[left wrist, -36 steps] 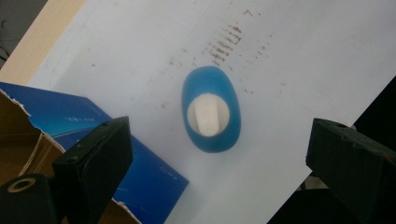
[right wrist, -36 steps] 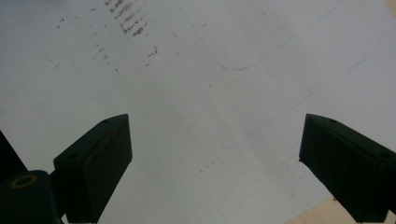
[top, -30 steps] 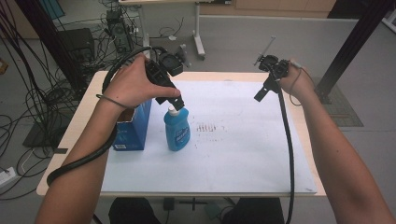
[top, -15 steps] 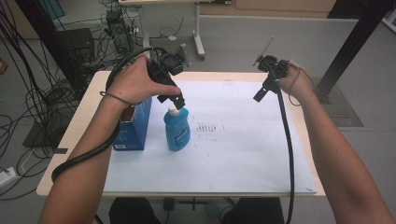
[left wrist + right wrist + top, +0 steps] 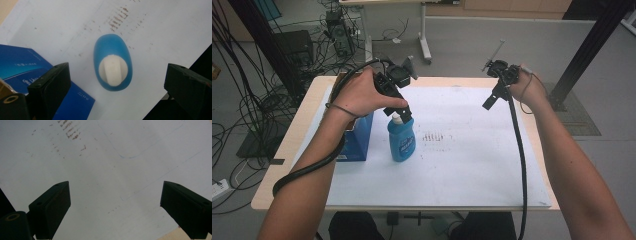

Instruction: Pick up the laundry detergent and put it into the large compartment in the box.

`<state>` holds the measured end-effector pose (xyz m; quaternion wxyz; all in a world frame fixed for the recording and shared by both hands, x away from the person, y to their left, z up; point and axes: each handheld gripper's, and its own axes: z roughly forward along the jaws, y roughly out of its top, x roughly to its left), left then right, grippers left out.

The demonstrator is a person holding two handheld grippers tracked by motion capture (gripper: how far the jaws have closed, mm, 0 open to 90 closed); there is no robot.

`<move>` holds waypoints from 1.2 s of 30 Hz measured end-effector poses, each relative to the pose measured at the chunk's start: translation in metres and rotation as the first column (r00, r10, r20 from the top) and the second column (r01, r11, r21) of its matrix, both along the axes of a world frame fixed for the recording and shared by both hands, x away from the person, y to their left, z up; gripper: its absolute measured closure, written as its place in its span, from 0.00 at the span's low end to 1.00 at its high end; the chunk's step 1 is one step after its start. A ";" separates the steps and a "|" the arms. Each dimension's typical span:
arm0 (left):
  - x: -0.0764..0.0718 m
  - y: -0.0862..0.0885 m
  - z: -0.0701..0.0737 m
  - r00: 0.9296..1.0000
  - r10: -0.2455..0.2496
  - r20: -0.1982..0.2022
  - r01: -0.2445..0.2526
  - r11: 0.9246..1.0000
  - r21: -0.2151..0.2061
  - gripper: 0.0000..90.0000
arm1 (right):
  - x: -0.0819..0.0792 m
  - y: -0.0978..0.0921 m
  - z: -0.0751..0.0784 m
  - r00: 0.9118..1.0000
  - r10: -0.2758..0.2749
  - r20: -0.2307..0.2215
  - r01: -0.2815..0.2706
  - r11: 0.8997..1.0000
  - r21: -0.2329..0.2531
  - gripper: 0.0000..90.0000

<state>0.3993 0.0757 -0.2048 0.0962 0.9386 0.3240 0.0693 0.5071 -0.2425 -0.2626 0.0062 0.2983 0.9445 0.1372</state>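
The left gripper hangs directly over the bottle at centre left of the high view, jaws spread wide and gripping nothing; in the left gripper view the bottle sits mid-frame between the two jaws. So the approach looks done, while the lowering, closing and lifting are probably all left. The bottle is blue plastic, upright, with a white cap and a label, just beside a blue box at its left. The right gripper hovers at upper right, also wide open, over the bare white sheet.
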 end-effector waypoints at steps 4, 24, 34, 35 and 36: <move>0.001 -0.001 -0.010 1.000 0.004 -0.009 -0.003 1.000 0.006 0.08 | 0.000 0.000 0.000 1.000 0.001 -0.005 -0.001 1.000 -0.001 0.10; 0.007 0.000 -0.041 0.999 0.031 -0.010 -0.031 1.000 0.000 0.08 | -0.001 -0.001 -0.002 1.000 0.012 -0.008 -0.012 1.000 0.004 0.10; 0.006 0.000 -0.053 0.999 0.039 -0.010 -0.039 0.999 0.001 0.08 | -0.002 0.001 -0.002 1.000 0.005 -0.009 -0.005 1.000 0.000 0.10; 0.005 0.000 -0.053 0.999 0.038 -0.011 -0.038 0.999 0.000 0.08 | -0.002 0.002 -0.002 1.000 0.001 -0.012 -0.001 1.000 0.003 0.10; 0.005 0.000 -0.055 0.999 0.038 -0.008 -0.038 0.999 -0.004 0.08 | -0.002 0.001 -0.003 1.000 0.014 -0.005 -0.014 1.000 0.003 0.10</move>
